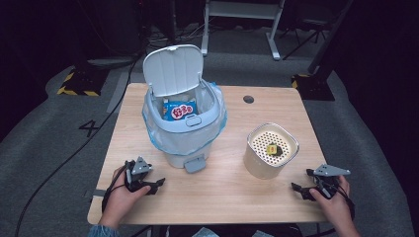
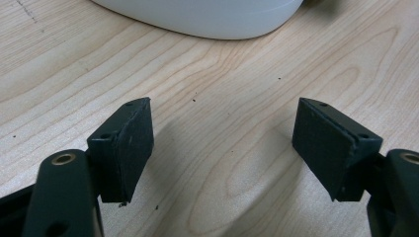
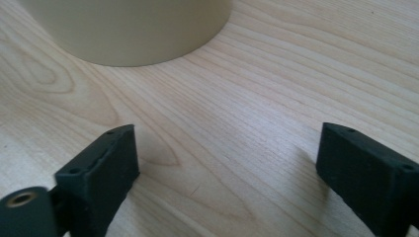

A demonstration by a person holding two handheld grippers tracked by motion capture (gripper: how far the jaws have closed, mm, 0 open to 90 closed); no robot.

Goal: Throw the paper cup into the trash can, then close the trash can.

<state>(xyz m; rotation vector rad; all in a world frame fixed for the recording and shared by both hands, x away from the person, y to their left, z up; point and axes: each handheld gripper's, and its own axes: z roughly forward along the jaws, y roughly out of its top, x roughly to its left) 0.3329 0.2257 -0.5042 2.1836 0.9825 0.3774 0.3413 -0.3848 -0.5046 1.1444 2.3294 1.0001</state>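
Here, both grippers rest low on the wooden table (image 1: 227, 187) near its front edge. The left gripper (image 1: 157, 185), held in the left hand (image 1: 118, 195) at about seven o'clock on the tabletop, has its jaws spread wide with only bare wood between them; the white pedal bin (image 1: 185, 128) stands just beyond it, toward one o'clock from that gripper. The bin's lid (image 1: 173, 69) is tipped up and open, a blue liner (image 1: 153, 131) folds over its rim, and a blue snack packet (image 1: 179, 110) lies inside. The right gripper (image 1: 298, 189), in the right hand (image 1: 336, 202) at about five o'clock, also stands apart, pinching nothing. The cream cylindrical container (image 1: 264, 160) sits near it, toward eleven o'clock, and a small yellow cube (image 1: 272, 148) rests on its perforated top (image 1: 259, 140).
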